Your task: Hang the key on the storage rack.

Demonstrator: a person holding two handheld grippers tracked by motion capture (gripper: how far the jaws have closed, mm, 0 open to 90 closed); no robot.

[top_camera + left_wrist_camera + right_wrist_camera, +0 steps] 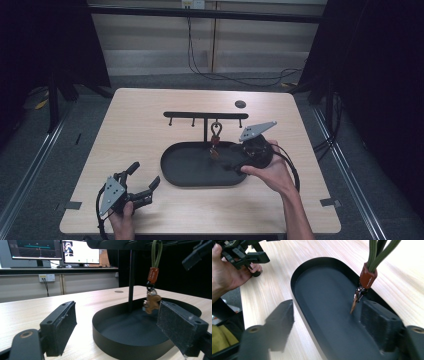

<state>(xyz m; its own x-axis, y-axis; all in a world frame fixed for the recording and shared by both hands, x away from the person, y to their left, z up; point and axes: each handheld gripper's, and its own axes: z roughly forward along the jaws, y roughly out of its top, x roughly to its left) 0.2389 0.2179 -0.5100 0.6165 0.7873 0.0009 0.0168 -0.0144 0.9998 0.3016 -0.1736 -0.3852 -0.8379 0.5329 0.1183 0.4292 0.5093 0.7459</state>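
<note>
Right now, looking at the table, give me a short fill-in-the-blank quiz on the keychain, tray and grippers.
1. The keychain hangs from a hook on the black ____.
2. The keychain's charm dangles over the oval ____.
3. The left gripper has its jaws ____.
4. The gripper nearest the keychain is the ____ one.

Missing words: rack; tray; open; right

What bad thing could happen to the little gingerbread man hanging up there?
The keychain hangs freely from the rack, so the open right gripper, with its jaws close around the charm, might bump it and set it swinging, making it harder to grab. A sideways tug might also tip the rack's thin post. The left gripper sits apart, open, and probably could not steady the tray quickly.
</note>
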